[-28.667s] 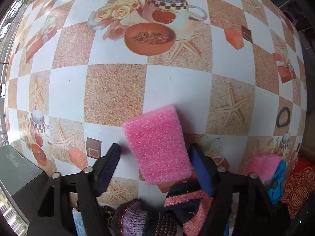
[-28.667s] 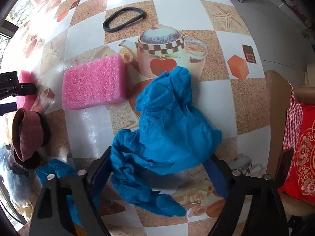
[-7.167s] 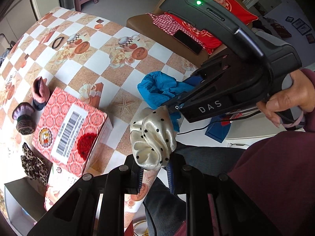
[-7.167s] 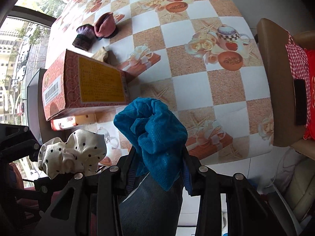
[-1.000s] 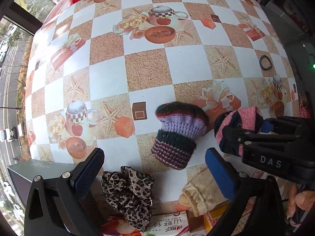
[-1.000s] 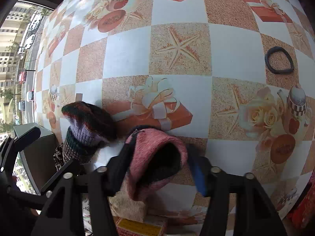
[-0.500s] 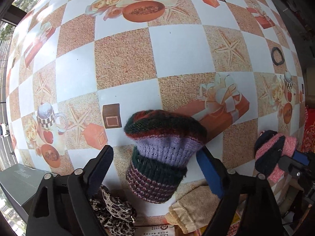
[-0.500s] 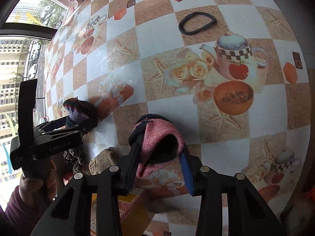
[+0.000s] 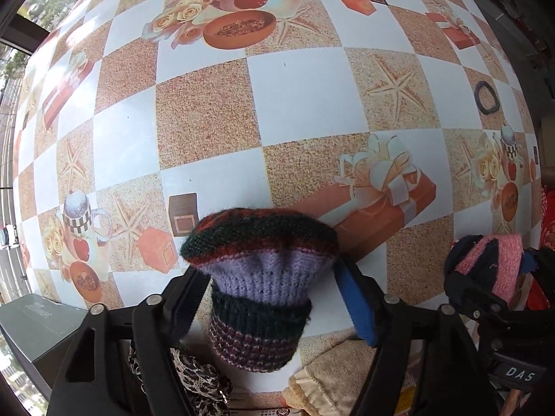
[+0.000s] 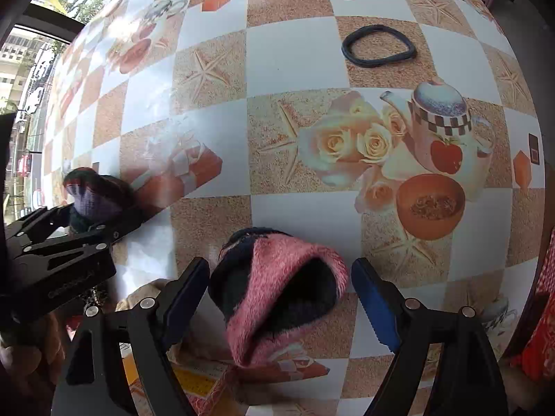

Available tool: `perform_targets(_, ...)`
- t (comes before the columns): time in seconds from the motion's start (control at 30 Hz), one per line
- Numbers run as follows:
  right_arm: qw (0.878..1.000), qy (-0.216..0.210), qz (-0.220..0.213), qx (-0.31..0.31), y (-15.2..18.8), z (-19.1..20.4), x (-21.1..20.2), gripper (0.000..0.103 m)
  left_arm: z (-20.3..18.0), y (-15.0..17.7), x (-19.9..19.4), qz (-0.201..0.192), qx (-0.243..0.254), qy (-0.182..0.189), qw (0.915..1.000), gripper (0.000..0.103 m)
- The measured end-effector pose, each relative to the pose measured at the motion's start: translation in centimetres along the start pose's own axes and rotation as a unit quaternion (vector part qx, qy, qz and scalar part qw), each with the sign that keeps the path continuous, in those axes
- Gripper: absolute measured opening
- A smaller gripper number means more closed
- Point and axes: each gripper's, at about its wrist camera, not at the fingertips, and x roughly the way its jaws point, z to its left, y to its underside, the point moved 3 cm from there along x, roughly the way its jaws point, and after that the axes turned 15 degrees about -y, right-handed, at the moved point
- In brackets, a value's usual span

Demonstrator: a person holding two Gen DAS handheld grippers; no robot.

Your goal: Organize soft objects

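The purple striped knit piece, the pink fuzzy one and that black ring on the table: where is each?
purple striped knit piece (image 9: 260, 277), left wrist view, on its lilac band.
pink fuzzy piece (image 10: 270, 270), right wrist view, on its pink outer side.
black ring (image 10: 350, 46), right wrist view, on its left curve.

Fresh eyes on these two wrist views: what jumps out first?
The striped knit hat fills the left wrist view, sitting between the open left gripper fingers on the loud checkered tablecloth. In the right wrist view, a pink and dark fuzzy hat sits between the open right gripper fingers. A black hair tie lies alone farther back.
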Motion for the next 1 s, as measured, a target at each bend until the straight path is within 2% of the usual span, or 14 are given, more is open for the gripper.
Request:
perform_targets(0.07, 1.000, 0.017, -0.005, -0.006, -0.3, 0.4, 0.4, 0.091, 0.0, -0.4, 0.4, -0.001, -0.008, 0.012, 0.9999, 0.088)
perform_targets(0.1, 1.000, 0.017, -0.002, -0.006, -0.4, 0.5, 0.6, 0.098, 0.0, -0.7, 0.4, 0.001, -0.011, 0.014, 0.9998, 0.091)
perform_targets(0.13, 1.000, 0.011, 0.004, -0.003, -0.4, 0.6, 1.0, 0.103, -0.1, -0.9, 0.7, 0.003, -0.010, 0.011, 0.9999, 0.098)
perform_targets(0.17, 1.000, 0.016, 0.009, -0.003, -0.6, 0.9, 1.4, 0.103, -0.1, -1.0, 1.0, 0.005, -0.011, 0.011, 0.9999, 0.103)
perform_targets(0.37, 0.998, 0.049, 0.040, -0.006, -1.0, 1.1, 2.2, 0.103, -0.5, -1.2, 0.9, -0.013, -0.022, 0.015, 0.9995, 0.103)
perform_targets(0.5, 0.998, 0.057, 0.034, -0.002, -0.8, 1.0, 2.2, 0.103, -0.5, -0.6, 0.7, -0.029, -0.029, 0.015, 0.9991, 0.103)
perform_targets(0.67, 0.998, 0.058, 0.030, -0.013, -0.6, 1.6, 2.2, 0.103, 0.6, -0.7, 1.7, -0.013, -0.026, 0.014, 0.9995, 0.102)
perform_targets(0.7, 0.998, 0.061, 0.026, -0.015, -0.3, 1.6, 2.0, 0.096, 1.0, -0.6, 1.6, -0.016, -0.025, 0.016, 0.9994, 0.100)
perform_targets(0.73, 0.997, 0.073, 0.022, -0.019, -0.1, 1.6, 1.8, 0.081, 1.0, -0.6, 1.2, -0.024, -0.022, 0.016, 0.9993, 0.092)
perform_targets(0.77, 0.996, 0.082, 0.017, -0.028, 0.3, 1.6, 1.2, 0.073, 0.8, -0.6, 0.5, -0.036, -0.016, 0.017, 0.9991, 0.076)
perform_targets(0.8, 0.996, 0.078, 0.011, -0.040, 0.5, 1.8, 0.8, 0.051, 0.7, -0.7, -0.3, -0.048, -0.007, 0.016, 0.9987, 0.064)
perform_targets(0.83, 0.997, 0.063, 0.009, -0.048, 0.7, 2.0, 0.5, 0.039, 0.4, -0.8, -0.8, -0.053, 0.003, 0.014, 0.9985, 0.045)
perform_targets(0.9, 0.999, 0.025, 0.010, -0.042, 1.1, 2.0, 0.2, 0.036, 0.1, -0.7, -1.4, -0.058, 0.012, 0.013, 0.9982, 0.041)
perform_targets(1.0, 0.999, 0.017, 0.002, -0.036, 1.6, 1.9, -0.5, 0.035, 0.5, -0.3, -2.7, -0.069, 0.010, 0.020, 0.9973, 0.040)
